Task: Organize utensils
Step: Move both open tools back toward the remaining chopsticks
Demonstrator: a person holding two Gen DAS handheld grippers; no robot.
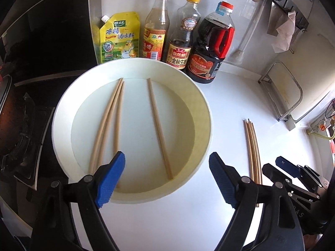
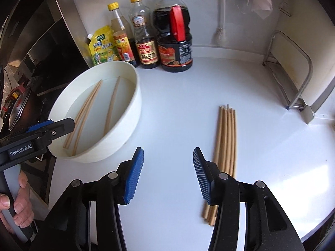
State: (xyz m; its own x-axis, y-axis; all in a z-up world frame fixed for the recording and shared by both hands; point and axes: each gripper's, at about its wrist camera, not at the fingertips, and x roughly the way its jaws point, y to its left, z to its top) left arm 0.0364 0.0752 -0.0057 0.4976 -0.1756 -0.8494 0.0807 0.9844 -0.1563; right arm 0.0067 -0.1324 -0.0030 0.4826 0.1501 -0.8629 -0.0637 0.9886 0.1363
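Observation:
A round white basin sits on the white counter and holds several wooden chopsticks: three on the left and one on the right. The basin also shows in the right wrist view. A bundle of chopsticks lies on the counter to its right, also in the left wrist view. My left gripper is open and empty over the basin's near rim. My right gripper is open and empty just left of the bundle.
A yellow seasoning pouch and three sauce bottles stand behind the basin by the wall. A black stove is on the left. A metal rack with a board stands at the right.

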